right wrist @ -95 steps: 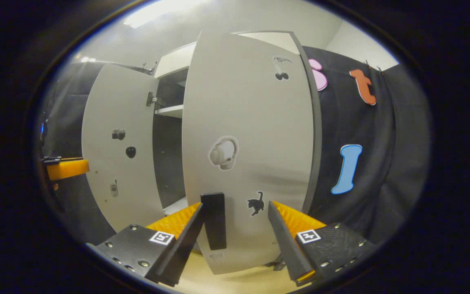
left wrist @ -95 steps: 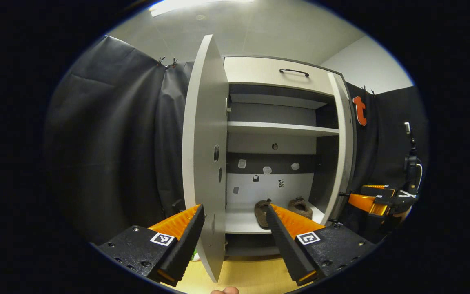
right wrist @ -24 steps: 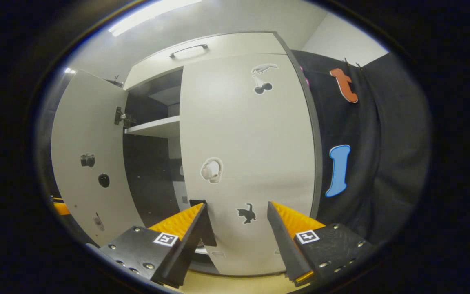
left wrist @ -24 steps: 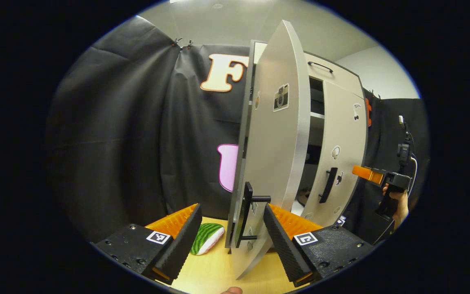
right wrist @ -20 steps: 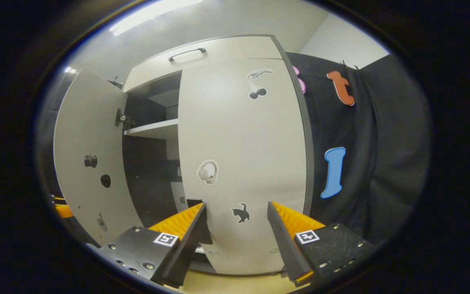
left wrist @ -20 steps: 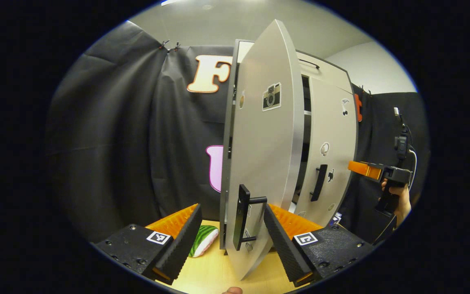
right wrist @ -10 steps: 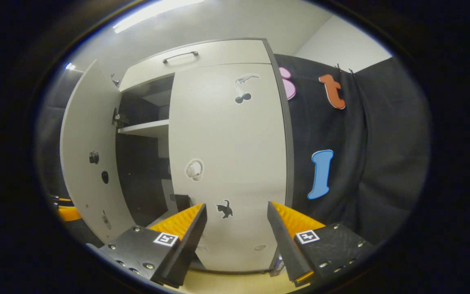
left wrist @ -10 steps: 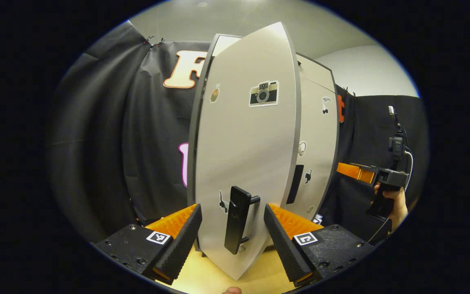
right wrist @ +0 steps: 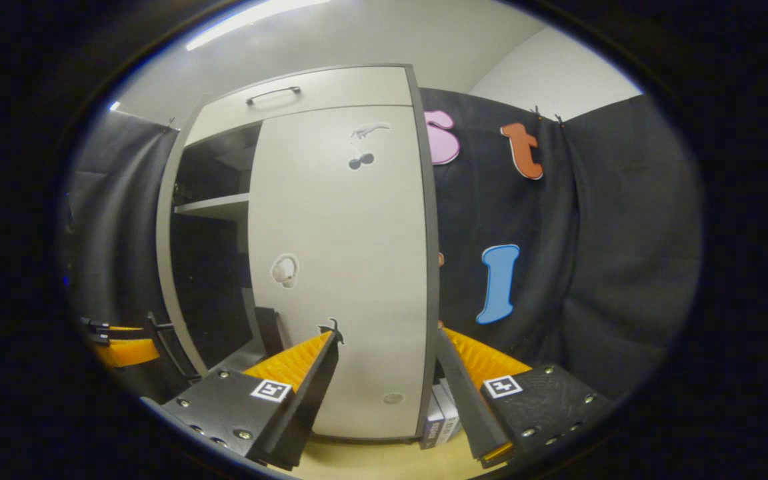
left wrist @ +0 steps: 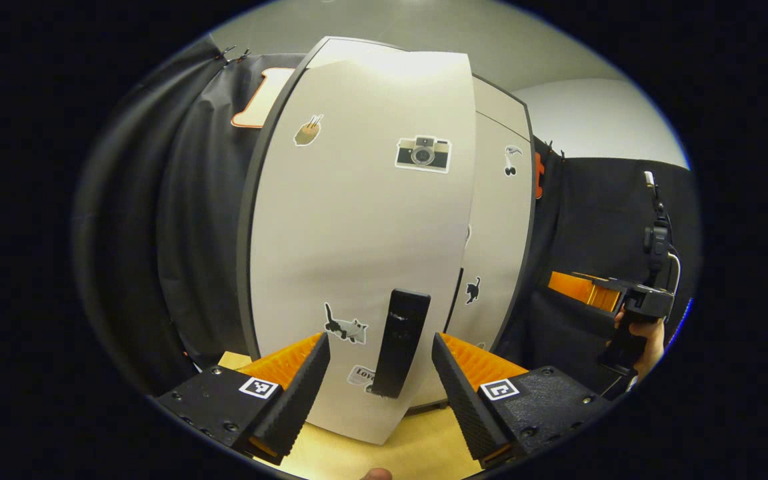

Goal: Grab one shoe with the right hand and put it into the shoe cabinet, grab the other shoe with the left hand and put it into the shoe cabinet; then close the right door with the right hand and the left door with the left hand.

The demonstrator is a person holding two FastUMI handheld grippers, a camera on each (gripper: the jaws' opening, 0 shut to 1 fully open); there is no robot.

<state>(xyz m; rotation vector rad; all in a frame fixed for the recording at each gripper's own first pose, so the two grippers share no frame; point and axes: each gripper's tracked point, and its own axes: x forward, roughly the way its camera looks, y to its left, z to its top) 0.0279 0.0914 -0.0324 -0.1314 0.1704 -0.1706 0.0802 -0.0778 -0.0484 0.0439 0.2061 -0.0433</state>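
The white shoe cabinet's left door (left wrist: 357, 220) faces me in the left gripper view, swung almost to the cabinet front. Its black handle (left wrist: 400, 341) stands between the fingers of my left gripper (left wrist: 379, 343), which is open and not pressing on it. In the right gripper view the right door (right wrist: 337, 267) lies flat against the cabinet. The left door (right wrist: 169, 267) shows there edge-on and ajar, with the dark inside and a shelf (right wrist: 214, 207) between them. My right gripper (right wrist: 387, 337) is open, a little in front of the right door. The doors hide the shoes.
A hand (left wrist: 644, 333) holds the right gripper (left wrist: 591, 288) at the cabinet's right. The left gripper (right wrist: 117, 350) shows at the left edge. Books (right wrist: 441, 413) stand by the cabinet's lower right corner. Black cloth hangs on both sides, and a wooden surface (left wrist: 384, 453) lies below.
The left door has swung from half open to almost shut, with my left gripper following its handle. My right gripper has drawn back from the shut right door and turned rightward.
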